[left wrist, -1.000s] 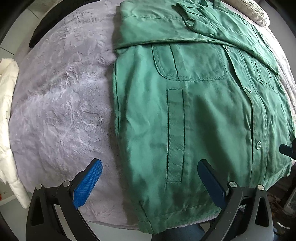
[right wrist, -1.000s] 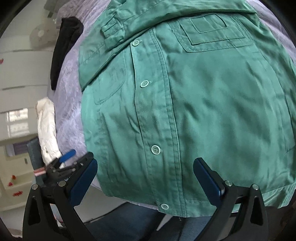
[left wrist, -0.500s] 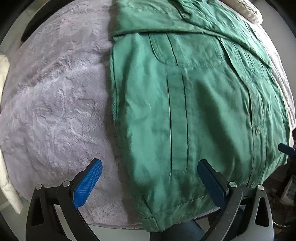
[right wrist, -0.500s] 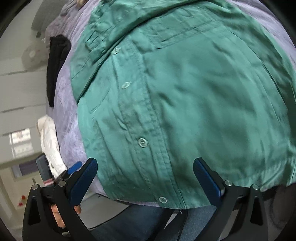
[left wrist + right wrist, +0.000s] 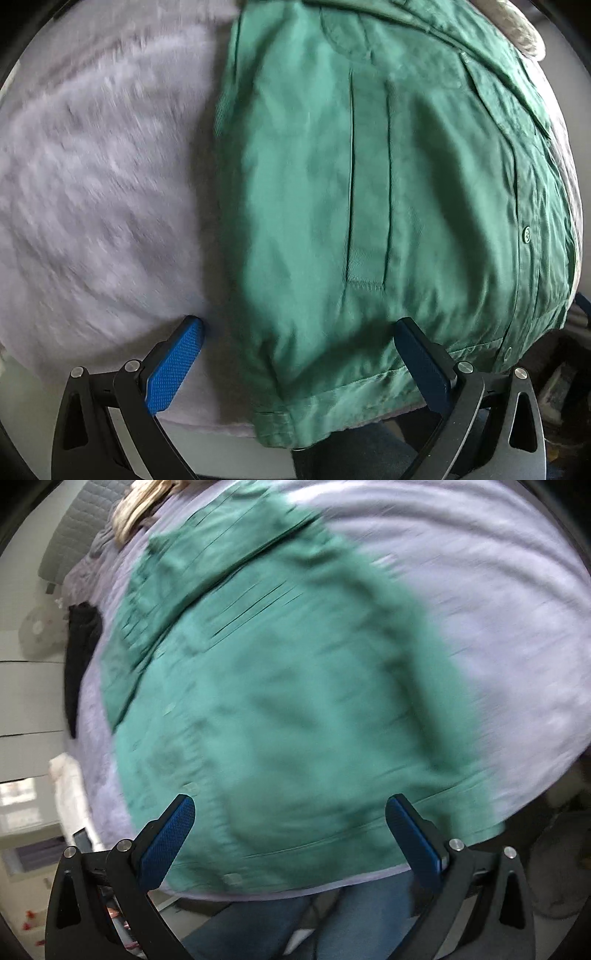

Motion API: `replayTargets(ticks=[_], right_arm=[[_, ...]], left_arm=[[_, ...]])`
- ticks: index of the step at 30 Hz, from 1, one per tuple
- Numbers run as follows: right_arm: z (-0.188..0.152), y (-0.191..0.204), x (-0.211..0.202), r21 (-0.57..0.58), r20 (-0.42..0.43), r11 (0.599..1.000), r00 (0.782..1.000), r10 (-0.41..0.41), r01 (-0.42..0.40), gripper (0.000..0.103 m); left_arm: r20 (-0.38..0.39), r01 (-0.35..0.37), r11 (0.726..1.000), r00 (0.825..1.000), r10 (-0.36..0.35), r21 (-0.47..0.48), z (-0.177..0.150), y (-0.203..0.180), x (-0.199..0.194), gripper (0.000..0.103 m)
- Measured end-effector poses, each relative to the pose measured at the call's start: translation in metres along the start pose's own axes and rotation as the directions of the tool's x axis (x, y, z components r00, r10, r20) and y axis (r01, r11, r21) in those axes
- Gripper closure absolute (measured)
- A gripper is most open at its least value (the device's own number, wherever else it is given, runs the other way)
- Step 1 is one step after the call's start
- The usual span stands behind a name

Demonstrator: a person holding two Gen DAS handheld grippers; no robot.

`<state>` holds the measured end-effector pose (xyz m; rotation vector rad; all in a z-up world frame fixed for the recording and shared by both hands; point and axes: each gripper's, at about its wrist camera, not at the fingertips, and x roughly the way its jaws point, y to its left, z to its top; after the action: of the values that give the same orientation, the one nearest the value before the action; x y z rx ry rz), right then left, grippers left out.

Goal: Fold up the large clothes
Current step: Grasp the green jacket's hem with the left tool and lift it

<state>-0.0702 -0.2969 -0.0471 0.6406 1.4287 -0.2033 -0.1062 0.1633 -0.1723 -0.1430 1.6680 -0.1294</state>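
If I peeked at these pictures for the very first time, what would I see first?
A big green shirt fills the middle, lying flat on a fuzzy lilac blanket with its bottom hem nearest the cameras. In front, the left gripper and right gripper are both wide open with blue pads, low over the hem, holding nothing. The right view is blurry, but a black garment shows at the blanket's left edge.

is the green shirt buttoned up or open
Buttoned: the placket lies shut on the shirt, with a button showing along it.
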Motion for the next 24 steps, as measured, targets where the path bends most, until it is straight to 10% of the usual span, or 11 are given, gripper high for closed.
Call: replayTargets(ticks=[6,14,18,21,24], right_arm=[[0.005,-0.077,-0.003,0.103,0.000,0.993,0.998,-0.061,0.060,0.000],[-0.009,-0.082,0.029,0.159,-0.072,0.962,0.969,0.237,-0.224,0.000],[-0.009,-0.063,0.015,0.126,-0.027,0.906,0.912,0.410,-0.404,0.000],[-0.006,-0.066,0.022,0.176,-0.035,0.908,0.919,0.392,-0.380,0.000],[-0.008,-0.080,0.038,0.270,-0.054,0.911,0.940,0.337,-0.312,0.006]], left_arm=[[-0.003,0.032,0.999,0.999,-0.033,-0.027,-0.017,0.000,0.019,0.000],[-0.029,0.066,0.997,0.997,-0.067,-0.026,-0.033,-0.017,0.040,0.000],[-0.025,0.076,0.997,0.997,-0.076,-0.035,-0.042,-0.039,0.053,0.000],[-0.003,0.078,0.997,0.997,-0.078,-0.019,-0.037,-0.048,0.048,0.021],[0.016,0.112,0.994,0.994,-0.112,0.003,-0.040,-0.050,0.041,0.063]])
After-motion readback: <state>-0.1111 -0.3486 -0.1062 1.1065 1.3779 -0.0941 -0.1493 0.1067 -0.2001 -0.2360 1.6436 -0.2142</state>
